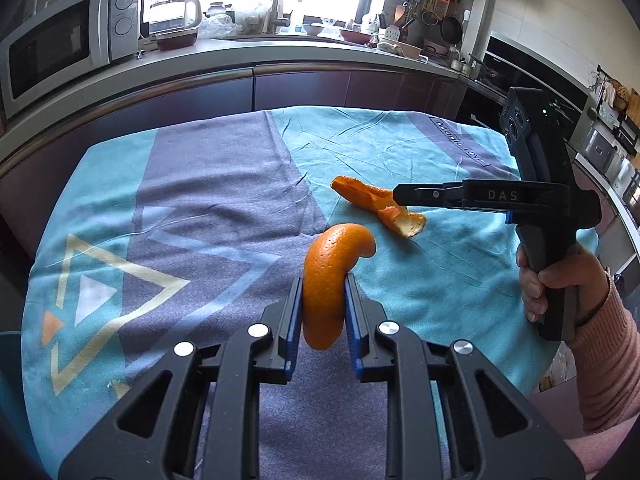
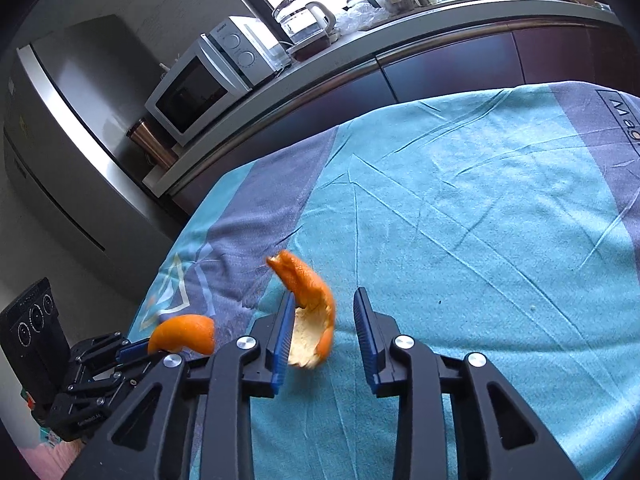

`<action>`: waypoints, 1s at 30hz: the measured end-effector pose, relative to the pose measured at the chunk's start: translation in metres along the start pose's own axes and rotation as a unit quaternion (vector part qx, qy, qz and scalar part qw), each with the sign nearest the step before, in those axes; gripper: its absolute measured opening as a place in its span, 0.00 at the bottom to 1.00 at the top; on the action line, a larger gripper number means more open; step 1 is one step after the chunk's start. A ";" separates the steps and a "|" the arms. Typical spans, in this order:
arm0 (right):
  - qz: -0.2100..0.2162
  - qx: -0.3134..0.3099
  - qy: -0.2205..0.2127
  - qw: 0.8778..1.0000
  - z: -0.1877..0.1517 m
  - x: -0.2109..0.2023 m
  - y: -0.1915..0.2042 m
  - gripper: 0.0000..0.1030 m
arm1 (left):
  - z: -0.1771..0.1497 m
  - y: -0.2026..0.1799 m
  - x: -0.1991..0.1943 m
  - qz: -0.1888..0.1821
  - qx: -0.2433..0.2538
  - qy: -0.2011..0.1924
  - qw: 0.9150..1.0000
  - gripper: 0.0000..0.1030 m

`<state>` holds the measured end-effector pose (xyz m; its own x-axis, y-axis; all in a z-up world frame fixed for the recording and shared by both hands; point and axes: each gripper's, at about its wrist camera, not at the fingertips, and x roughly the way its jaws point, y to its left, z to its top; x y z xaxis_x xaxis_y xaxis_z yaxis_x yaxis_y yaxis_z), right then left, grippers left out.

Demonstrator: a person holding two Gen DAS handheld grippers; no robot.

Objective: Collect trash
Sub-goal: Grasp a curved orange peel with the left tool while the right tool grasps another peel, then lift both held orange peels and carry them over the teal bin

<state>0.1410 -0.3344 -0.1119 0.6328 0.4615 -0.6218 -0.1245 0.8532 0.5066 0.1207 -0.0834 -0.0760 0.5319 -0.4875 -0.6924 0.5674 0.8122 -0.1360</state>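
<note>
A person works over a cloth-covered bench (image 1: 224, 184) in a home kitchen, a hand-held gripper in each hand. The left hand-held gripper (image 1: 323, 312) is clamped on a curled piece of orange peel (image 1: 326, 280), its blue pads pressing the rind from both sides so that the peel's hooked end rises above and ahead of the fingertips, clear of the teal and grey cloth. From the right wrist view the same clamped peel (image 2: 184, 334) shows low at the left, beside and a little behind the right tool.

The right hand-held gripper (image 2: 325, 320) has its jaws standing apart, with a second piece of peel (image 2: 310, 312) between them. That piece leans against the left blue pad (image 2: 282, 332), its pale inner side facing the camera, while the right pad stands clear of it with open cloth showing in the gap; the peel is not squeezed. In the left wrist view the right tool (image 1: 400, 194), held by a hand (image 1: 556, 280) in a pink sleeve (image 1: 608, 364), reaches in from the right, its tip at this second peel (image 1: 376, 204), just ahead and to the right of the left tool's load.

Beyond the bench's far edge stand a white microwave (image 1: 60, 46) and a glass kettle (image 1: 174, 10) on the kitchen worktop.
</note>
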 end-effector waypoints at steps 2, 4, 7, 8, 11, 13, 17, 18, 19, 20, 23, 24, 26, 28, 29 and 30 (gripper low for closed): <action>-0.003 -0.002 0.007 1.000 0.001 0.005 0.000 0.33 | -0.001 0.000 0.000 0.001 -0.001 0.000 1.000 0.19; -0.005 -0.004 0.009 1.000 0.000 0.007 0.001 0.33 | -0.002 0.001 0.001 0.003 -0.001 0.001 1.000 0.19; -0.011 -0.014 0.011 1.000 0.000 0.009 0.005 0.33 | -0.002 0.003 0.000 0.004 -0.005 0.001 1.000 0.19; -0.014 -0.019 0.011 1.000 0.000 0.010 0.007 0.33 | -0.002 0.003 0.000 0.005 -0.005 0.001 1.000 0.19; -0.015 -0.031 0.018 0.999 0.001 0.014 0.012 0.20 | -0.003 0.004 0.000 0.007 -0.008 0.002 1.000 0.19; -0.017 -0.031 0.021 0.999 0.001 0.016 0.013 0.12 | -0.003 0.004 0.000 0.009 -0.009 0.002 1.000 0.19; -0.009 -0.029 0.013 0.999 -0.001 0.012 0.013 0.11 | -0.003 0.005 -0.003 0.013 -0.011 -0.001 1.000 0.19; -0.005 -0.026 0.010 1.000 -0.001 0.010 0.013 0.11 | -0.003 0.006 -0.004 0.014 -0.011 -0.002 1.000 0.19; -0.002 -0.025 0.009 1.000 -0.002 0.009 0.013 0.11 | -0.003 0.005 -0.005 0.016 -0.011 -0.003 1.000 0.19; 0.001 -0.024 0.008 1.000 -0.003 0.008 0.014 0.11 | -0.004 0.006 -0.006 0.016 -0.011 -0.004 1.000 0.19; 0.013 -0.027 0.002 1.000 -0.005 0.003 0.020 0.11 | -0.004 0.006 -0.010 0.023 -0.011 -0.007 1.000 0.19; 0.018 -0.029 -0.001 0.999 -0.007 0.001 0.023 0.11 | -0.004 0.007 -0.012 0.024 -0.012 -0.008 1.000 0.19; 0.030 -0.030 -0.004 0.999 -0.010 -0.002 0.030 0.11 | -0.005 0.008 -0.017 0.025 -0.015 -0.011 1.000 0.19; 0.039 -0.032 -0.004 0.999 -0.013 -0.003 0.037 0.11 | -0.006 0.010 -0.021 0.034 -0.014 -0.014 0.999 0.19; 0.044 -0.034 -0.004 0.998 -0.014 -0.003 0.041 0.11 | -0.007 0.010 -0.023 0.037 -0.014 -0.015 0.999 0.19; 0.049 -0.036 -0.004 0.998 -0.016 -0.003 0.045 0.11 | -0.008 0.011 -0.026 0.038 -0.015 -0.017 0.999 0.19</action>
<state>0.1213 -0.2937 -0.0970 0.6206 0.5421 -0.5665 -0.2413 0.8195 0.5198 0.1085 -0.0592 -0.0654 0.5944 -0.4341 -0.6770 0.5050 0.8566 -0.1058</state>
